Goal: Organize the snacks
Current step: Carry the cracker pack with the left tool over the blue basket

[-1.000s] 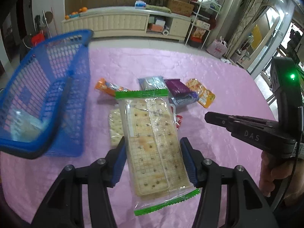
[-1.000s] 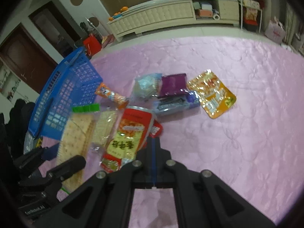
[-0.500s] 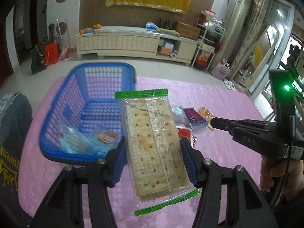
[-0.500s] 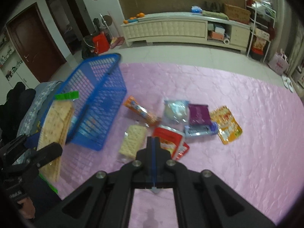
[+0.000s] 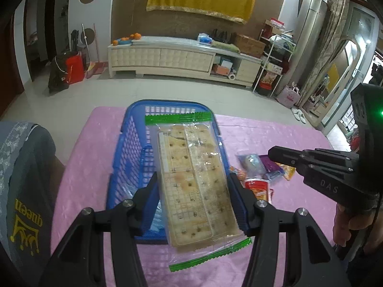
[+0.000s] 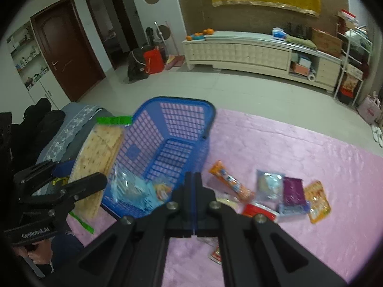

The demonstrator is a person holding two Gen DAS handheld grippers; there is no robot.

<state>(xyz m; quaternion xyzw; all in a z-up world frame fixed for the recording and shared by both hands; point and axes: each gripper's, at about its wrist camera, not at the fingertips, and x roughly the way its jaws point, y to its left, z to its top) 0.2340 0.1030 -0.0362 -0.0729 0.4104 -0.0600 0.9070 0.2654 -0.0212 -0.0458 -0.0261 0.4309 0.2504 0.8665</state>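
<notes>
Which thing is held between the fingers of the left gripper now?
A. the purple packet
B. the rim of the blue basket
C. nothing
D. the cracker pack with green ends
D: the left gripper has its fingers pressed on both sides of the cracker pack, lifted in front of the blue basket.

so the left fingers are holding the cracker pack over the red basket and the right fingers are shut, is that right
Not quite: the basket is blue, not red, as the left wrist view shows. The rest holds: the left gripper holds the cracker pack over it, and the right gripper has its fingers shut.
</notes>
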